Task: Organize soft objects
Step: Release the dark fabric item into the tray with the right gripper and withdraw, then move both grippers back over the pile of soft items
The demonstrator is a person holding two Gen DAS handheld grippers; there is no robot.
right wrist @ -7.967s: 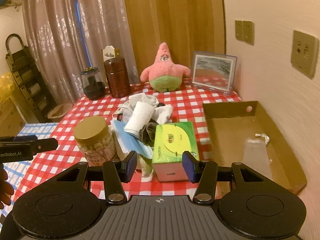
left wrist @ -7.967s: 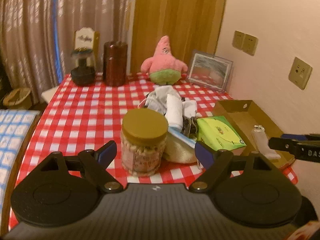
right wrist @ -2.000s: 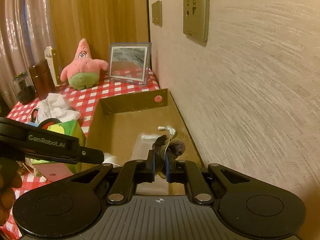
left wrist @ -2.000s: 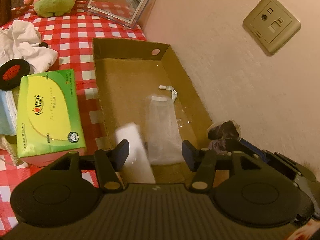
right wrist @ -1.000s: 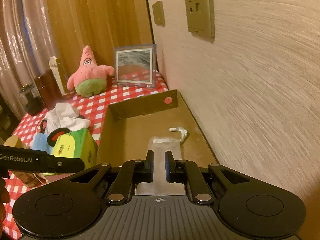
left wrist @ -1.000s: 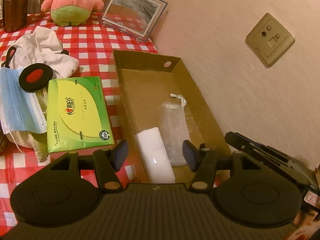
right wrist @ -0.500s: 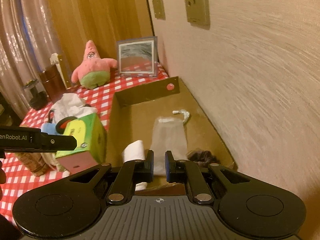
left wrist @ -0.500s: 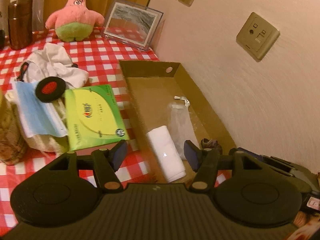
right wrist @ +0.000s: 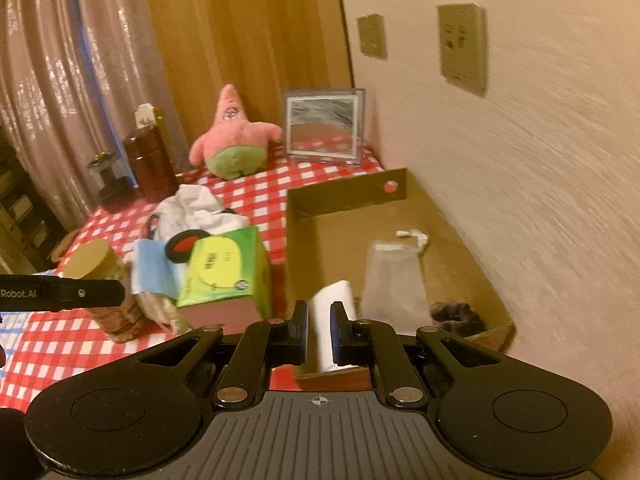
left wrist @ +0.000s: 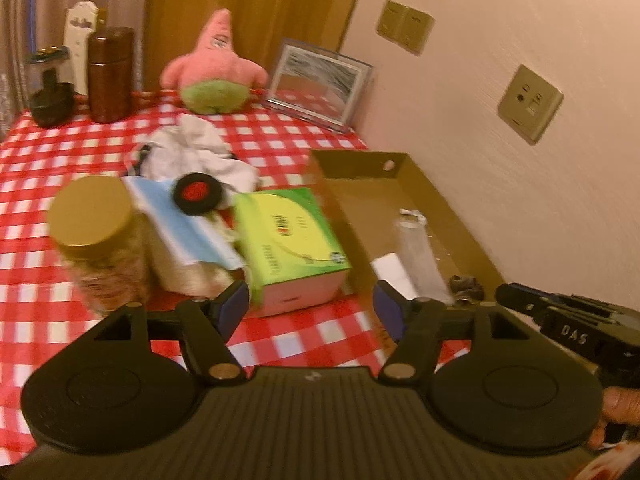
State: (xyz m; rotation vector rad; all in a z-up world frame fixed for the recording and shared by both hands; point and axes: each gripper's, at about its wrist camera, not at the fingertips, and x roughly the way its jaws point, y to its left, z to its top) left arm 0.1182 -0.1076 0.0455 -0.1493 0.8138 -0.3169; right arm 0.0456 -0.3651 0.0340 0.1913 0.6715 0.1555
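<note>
A cardboard tray (left wrist: pixel 460 216) (right wrist: pixel 460 232) lies by the wall. It holds a white roll (right wrist: pixel 332 304) (left wrist: pixel 390 268), a clear pouch (right wrist: pixel 394 280) (left wrist: pixel 418 256) and a dark scrunchie (right wrist: pixel 456 314) (left wrist: pixel 464 284). On the checked cloth lie a white cloth (left wrist: pixel 200 152) (right wrist: pixel 200 208), a blue face mask (left wrist: pixel 180 224), a black-and-red pad (left wrist: pixel 196 194) and a pink starfish plush (left wrist: pixel 214 68) (right wrist: pixel 232 140). My left gripper (left wrist: pixel 310 308) is open and empty above the table's front edge. My right gripper (right wrist: pixel 319 326) is narrowly open and empty, near the tray's near end.
A green tissue box (left wrist: pixel 288 240) (right wrist: pixel 224 268) and a gold-lidded jar (left wrist: pixel 96 236) stand in front of the soft pile. A picture frame (left wrist: pixel 320 80), a brown canister (left wrist: pixel 110 72) and a dark glass jar (left wrist: pixel 50 88) stand at the back. The wall runs along the right.
The white roll and the dark scrunchie have been dropped into the tray. Both grippers have since pulled back and up from the tray; the views now take in more of the table.
</note>
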